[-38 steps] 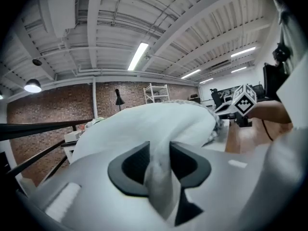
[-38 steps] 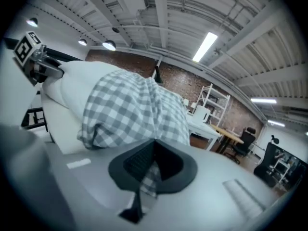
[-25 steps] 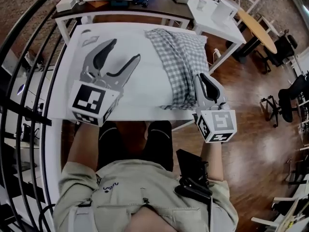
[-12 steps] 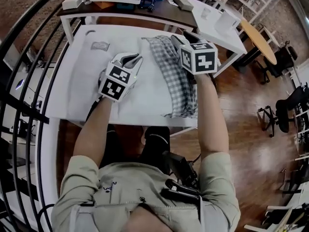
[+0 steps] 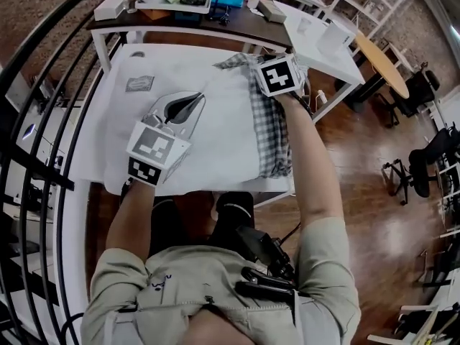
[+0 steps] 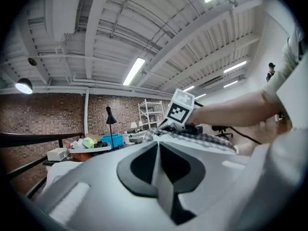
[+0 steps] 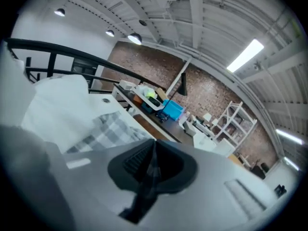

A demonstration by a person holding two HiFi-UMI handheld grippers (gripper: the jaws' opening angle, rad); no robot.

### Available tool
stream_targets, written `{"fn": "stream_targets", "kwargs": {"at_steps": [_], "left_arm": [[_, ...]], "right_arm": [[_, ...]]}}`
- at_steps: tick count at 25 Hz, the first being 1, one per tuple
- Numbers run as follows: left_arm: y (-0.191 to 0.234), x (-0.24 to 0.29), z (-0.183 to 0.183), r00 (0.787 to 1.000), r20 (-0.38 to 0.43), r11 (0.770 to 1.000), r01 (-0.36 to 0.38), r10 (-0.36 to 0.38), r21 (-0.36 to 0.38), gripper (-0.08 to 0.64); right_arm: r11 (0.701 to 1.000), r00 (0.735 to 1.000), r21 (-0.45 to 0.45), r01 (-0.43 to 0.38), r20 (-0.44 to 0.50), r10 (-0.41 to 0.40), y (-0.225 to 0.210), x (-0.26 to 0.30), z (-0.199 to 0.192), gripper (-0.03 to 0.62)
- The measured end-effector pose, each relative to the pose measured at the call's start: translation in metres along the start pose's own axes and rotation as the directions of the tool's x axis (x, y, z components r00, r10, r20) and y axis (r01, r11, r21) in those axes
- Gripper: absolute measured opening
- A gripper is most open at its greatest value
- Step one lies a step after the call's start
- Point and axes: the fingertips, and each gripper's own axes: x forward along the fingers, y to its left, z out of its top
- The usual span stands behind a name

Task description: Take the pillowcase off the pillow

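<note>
Near left, the left gripper has just been closing and pinches a fold of the plump white pillow on the white table. The grey-and-white checked cotton pillowcase runs lengthwise near to far along the pillow's right side. Its near end reaches almost to the table's near edge. At its far end the right gripper, whose jaws have also just been closing, clamps checked cloth. Only the right gripper view shows that grip; in the head view the gripper's own body covers the jaws.

Cloth: pillowcase is a woven grey-and-white check, matt and creased. The pillow is plain white fabric, matt and smooth.
Plastic: left gripper and right gripper have grey matt shells. Pads are black, ribbed on the right one. The marker cube has flat printed black-and-white faces.
Floor: red-brown wood boards, glossy.
Railing: black metal, slight sheen.
Wall: rough brick.
</note>
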Motion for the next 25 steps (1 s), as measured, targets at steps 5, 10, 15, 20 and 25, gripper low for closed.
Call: {"fn": "stream_targets", "kwargs": {"at_steps": [5, 10, 15, 20, 25], "left_arm": [[0.007, -0.037, 0.031, 0.995, 0.100, 1.000, 0.010, -0.008, -0.018, 0.012], [0.032, -0.045, 0.023, 0.995, 0.096, 0.997, -0.015, 0.023, -0.081, 0.011], [0.039, -0.027, -0.010, 0.999, 0.028, 0.993, -0.018, 0.022, -0.119, 0.009], [0.041, 0.010, -0.041, 0.998, -0.036, 0.998, -0.049, 0.048, -0.036, 0.018], [0.007, 0.010, -0.005, 1.000, 0.013, 0.995, -0.003, 0.002, 0.102, 0.189]], "right_arm": [[0.988, 0.991, 0.101, 0.120, -0.067, -0.114, -0.063, -0.009, -0.028, 0.015], [0.965, 0.971, 0.135, 0.227, -0.104, -0.214, -0.106, -0.021, -0.058, 0.014], [0.953, 0.963, 0.167, 0.254, -0.134, -0.233, -0.120, -0.010, -0.098, 0.014], [0.969, 0.991, 0.207, 0.134, -0.054, -0.125, -0.092, 0.007, -0.112, 0.052], [0.941, 0.970, 0.330, 0.079, 0.193, -0.149, -0.087, -0.065, -0.091, 0.172]]}}
